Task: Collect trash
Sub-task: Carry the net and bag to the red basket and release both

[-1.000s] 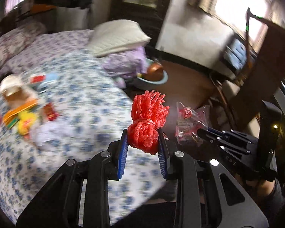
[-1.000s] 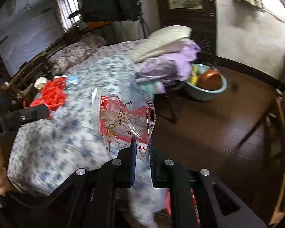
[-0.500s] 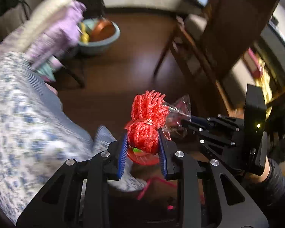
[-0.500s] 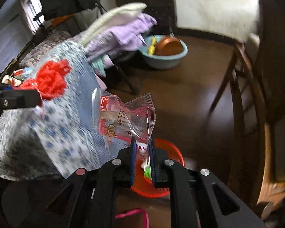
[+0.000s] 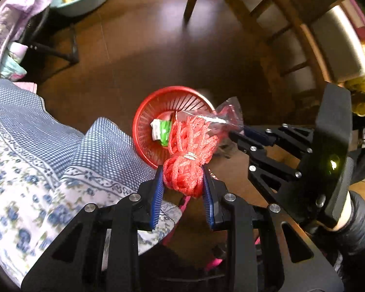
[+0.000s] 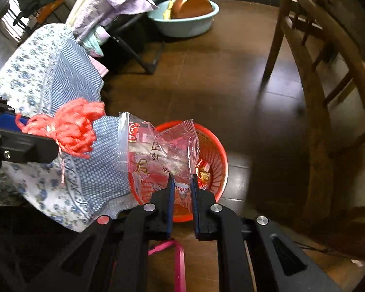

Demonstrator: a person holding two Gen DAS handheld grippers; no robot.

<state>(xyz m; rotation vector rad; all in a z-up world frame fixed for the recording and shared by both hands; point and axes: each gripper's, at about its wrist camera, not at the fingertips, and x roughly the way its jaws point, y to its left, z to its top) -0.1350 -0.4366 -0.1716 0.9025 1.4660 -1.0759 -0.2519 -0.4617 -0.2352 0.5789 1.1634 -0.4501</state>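
Note:
My left gripper (image 5: 183, 185) is shut on a red bundle of foam netting (image 5: 189, 153), held over the near rim of a round red basket (image 5: 143, 119) on the dark wooden floor. A white and green wrapper (image 5: 161, 129) lies inside the basket. My right gripper (image 6: 182, 187) is shut on a clear plastic snack bag with red print (image 6: 158, 146), hanging above the same red basket (image 6: 214, 146). In the left wrist view the right gripper (image 5: 245, 133) comes in from the right with the bag (image 5: 227, 116). The netting (image 6: 70, 129) shows at the left of the right wrist view.
A bed with a blue flowered sheet (image 5: 36, 150) hangs close to the basket's left side. A wooden chair (image 6: 328, 73) stands to the right. A pale blue basin (image 6: 185, 17) sits on the floor farther off, beside a folding rack with purple cloth (image 6: 124, 0). A pink strap (image 6: 177, 262) lies below.
Both grippers have swung away from the bed and down toward the floor, each still holding its piece. The red basket has come into view and now lies right under them.

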